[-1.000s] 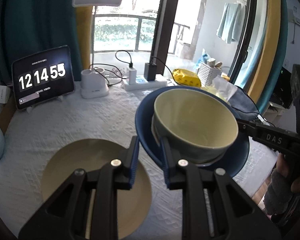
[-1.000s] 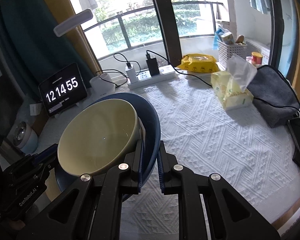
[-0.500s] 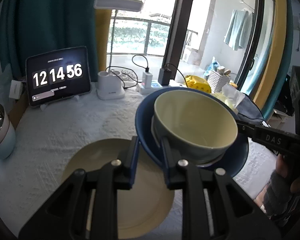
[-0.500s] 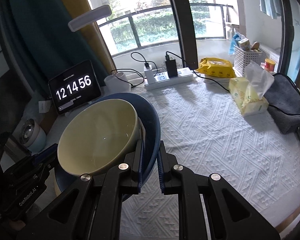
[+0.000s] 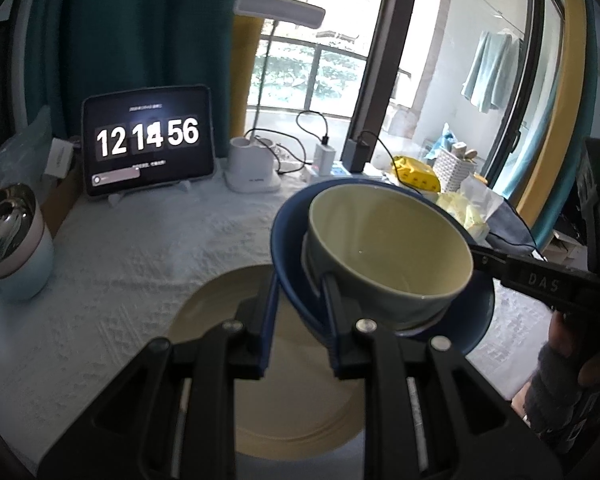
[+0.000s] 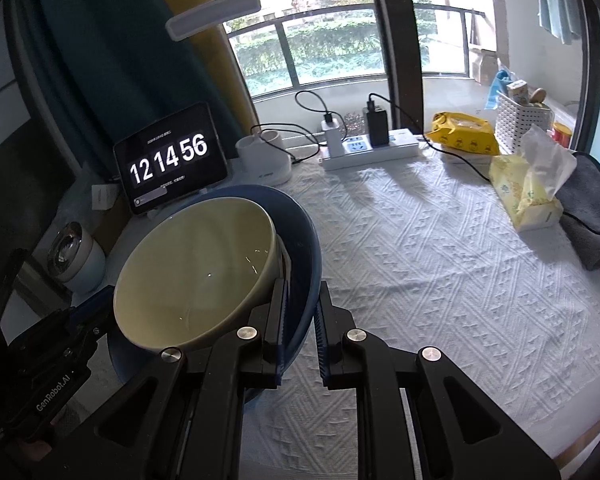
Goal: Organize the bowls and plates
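1. The left gripper (image 5: pixel 300 300) and right gripper (image 6: pixel 300 312) each pinch an opposite rim of the blue plate (image 5: pixel 288 232), held in the air above the white tablecloth (image 6: pixel 440 260), both reaching in low from the near edge.
2. A cream bowl (image 5: pixel 388 240) sits on the blue plate; a beige plate (image 5: pixel 296 392) lies on the cloth below it.
3. Behind stand a tablet clock (image 5: pixel 148 140), lamp base (image 5: pixel 252 168), power strip (image 6: pixel 372 148) and tissue pack (image 6: pixel 528 196).
4. Count: two plates, one bowl.
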`<state>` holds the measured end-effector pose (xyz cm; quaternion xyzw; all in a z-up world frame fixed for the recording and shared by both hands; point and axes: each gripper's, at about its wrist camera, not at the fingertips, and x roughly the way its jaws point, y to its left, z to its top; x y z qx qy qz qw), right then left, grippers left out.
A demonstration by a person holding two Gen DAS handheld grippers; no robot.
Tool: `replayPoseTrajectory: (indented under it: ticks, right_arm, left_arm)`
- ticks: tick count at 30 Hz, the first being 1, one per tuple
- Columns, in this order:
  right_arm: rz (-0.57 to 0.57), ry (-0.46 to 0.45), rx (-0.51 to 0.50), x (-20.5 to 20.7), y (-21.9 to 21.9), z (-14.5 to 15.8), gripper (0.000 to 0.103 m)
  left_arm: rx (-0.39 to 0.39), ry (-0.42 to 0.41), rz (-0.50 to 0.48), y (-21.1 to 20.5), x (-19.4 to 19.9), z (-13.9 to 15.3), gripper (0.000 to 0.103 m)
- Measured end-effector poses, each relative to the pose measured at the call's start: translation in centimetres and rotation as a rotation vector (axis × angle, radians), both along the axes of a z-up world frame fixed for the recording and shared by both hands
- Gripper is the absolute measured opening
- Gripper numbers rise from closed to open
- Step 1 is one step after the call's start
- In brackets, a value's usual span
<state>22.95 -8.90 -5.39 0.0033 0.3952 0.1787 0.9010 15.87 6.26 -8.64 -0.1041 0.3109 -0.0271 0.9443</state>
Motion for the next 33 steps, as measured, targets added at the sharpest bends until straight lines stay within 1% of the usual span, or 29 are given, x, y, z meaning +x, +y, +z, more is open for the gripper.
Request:
replayPoseTrajectory:
  ticks: [16,30,33]
  right_arm:
    - [0.046,0.020,-0.025,-1.0,3.7,-1.4,0.016]
    - [0.066,0.061,-0.024,-0.8,5.1,-3.7,0.016]
    - [0.073,0.060,-0.021,-0.8,5.4,-4.1,0.016]
  left_arm:
    - [-0.018,0.015,0.048,3.0,-2.1,-1.5,0.021]
    - [-0.014,0.056,0.072,4.1,-2.3,-3.5,0.021]
    - [-0.009,0.050,0.079,4.3,-2.4,-3.6,0.021]
